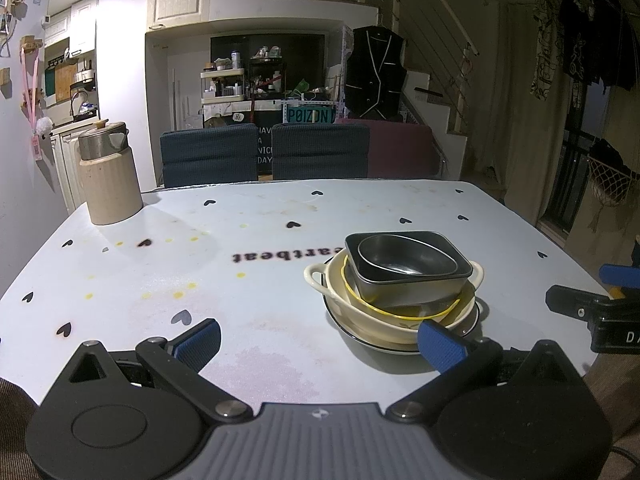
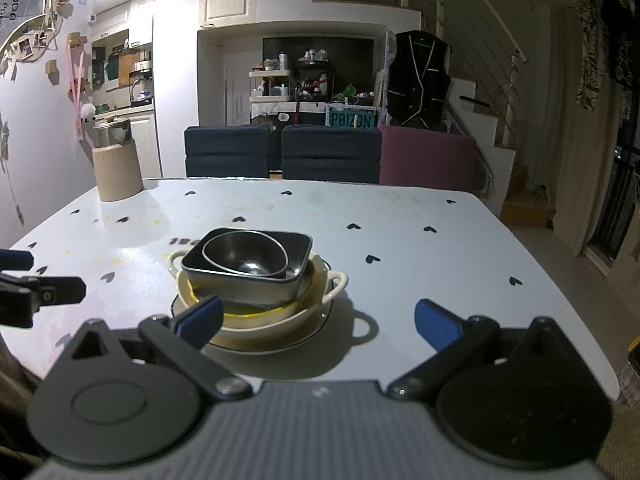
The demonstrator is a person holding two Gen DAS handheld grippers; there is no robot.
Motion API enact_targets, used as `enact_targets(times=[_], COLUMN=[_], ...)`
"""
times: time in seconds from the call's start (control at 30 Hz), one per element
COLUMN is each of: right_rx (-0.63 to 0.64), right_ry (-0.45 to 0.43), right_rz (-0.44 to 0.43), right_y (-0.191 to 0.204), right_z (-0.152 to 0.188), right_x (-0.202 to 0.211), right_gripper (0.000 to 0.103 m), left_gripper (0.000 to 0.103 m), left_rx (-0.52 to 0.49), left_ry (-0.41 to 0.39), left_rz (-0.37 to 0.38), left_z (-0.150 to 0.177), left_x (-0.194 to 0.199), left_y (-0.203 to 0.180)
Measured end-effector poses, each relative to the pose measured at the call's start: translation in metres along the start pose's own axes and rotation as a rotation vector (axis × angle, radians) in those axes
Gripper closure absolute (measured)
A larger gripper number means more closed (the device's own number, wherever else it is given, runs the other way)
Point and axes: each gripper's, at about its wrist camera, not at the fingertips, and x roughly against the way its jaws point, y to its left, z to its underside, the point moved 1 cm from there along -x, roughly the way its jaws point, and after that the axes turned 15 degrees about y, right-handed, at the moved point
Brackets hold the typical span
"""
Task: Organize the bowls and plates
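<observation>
both tongs, left (image 1: 318, 342) and right (image 2: 318, 322), gape released near the stack (image 1: 400, 292). its tilted tray (image 1: 408, 270) could slide off if nudged.

Cream bowl (image 1: 360, 312), heart-dotted pale tablecloth (image 1: 260, 216)

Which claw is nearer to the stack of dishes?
About equal. The left claw is open just left of the stack of dishes; the right claw is open just right of it.
</observation>
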Motion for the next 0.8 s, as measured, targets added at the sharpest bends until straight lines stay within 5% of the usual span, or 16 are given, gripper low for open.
enact_targets(times=[0.8], right_rx=[0.01], right_ry=[0.007], right_rz=[-0.006], right_y=[-0.0037], right_z=[0.0017], right_x=[-0.0038], right_gripper=[0.001], left_gripper=[0.0], left_rx=[0.001], left_ry=[0.001], left_rz=[0.0], left_z=[-0.0002], left_x=[0.0], left_y=[0.0004])
